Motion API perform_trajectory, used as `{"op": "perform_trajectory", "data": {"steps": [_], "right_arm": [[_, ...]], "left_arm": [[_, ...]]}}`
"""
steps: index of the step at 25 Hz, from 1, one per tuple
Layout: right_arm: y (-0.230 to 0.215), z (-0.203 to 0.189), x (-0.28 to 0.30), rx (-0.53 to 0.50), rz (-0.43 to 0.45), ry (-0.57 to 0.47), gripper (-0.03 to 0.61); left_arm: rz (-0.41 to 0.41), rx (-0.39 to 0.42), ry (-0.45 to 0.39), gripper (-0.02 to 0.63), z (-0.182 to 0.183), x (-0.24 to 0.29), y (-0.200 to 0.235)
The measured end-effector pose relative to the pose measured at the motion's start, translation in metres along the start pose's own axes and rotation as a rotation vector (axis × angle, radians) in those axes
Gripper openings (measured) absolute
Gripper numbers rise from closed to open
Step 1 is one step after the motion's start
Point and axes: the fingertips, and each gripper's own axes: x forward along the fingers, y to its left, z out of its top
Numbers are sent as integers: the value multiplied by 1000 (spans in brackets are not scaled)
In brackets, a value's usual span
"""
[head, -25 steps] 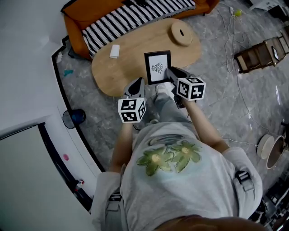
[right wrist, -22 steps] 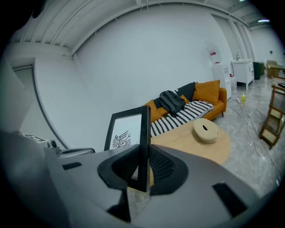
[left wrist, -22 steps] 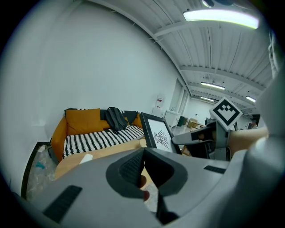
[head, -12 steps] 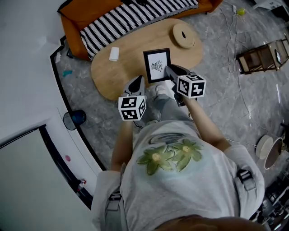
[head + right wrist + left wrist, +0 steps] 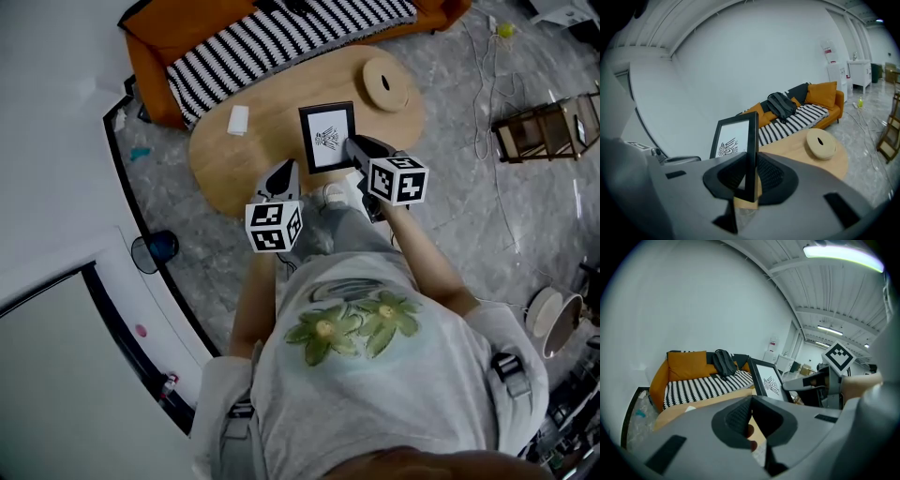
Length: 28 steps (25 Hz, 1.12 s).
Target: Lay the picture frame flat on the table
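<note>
Clamps upright picture frame [image 5: 327, 137] edge in right gripper [image 5: 355, 151]; left gripper [image 5: 283, 176] closed, empty; wooden disc [image 5: 386, 84] beyond on table [image 5: 267, 141]; frame unmoved since earlier.

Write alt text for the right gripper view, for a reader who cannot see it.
The right gripper is clamped on the side edge of a black picture frame, which stands upright and shows a line drawing. Behind are a wooden table with a round disc on it and an orange sofa with a dark backpack.
</note>
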Motion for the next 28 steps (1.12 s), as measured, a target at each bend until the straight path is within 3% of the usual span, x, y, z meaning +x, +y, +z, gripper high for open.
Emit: {"op": "perform_trajectory", "data": {"steps": [28], "right_arm": [[-53,21,46,-24,-2,81,74]], "left_arm": [[38,-41,32,15,13,68,7]]}}
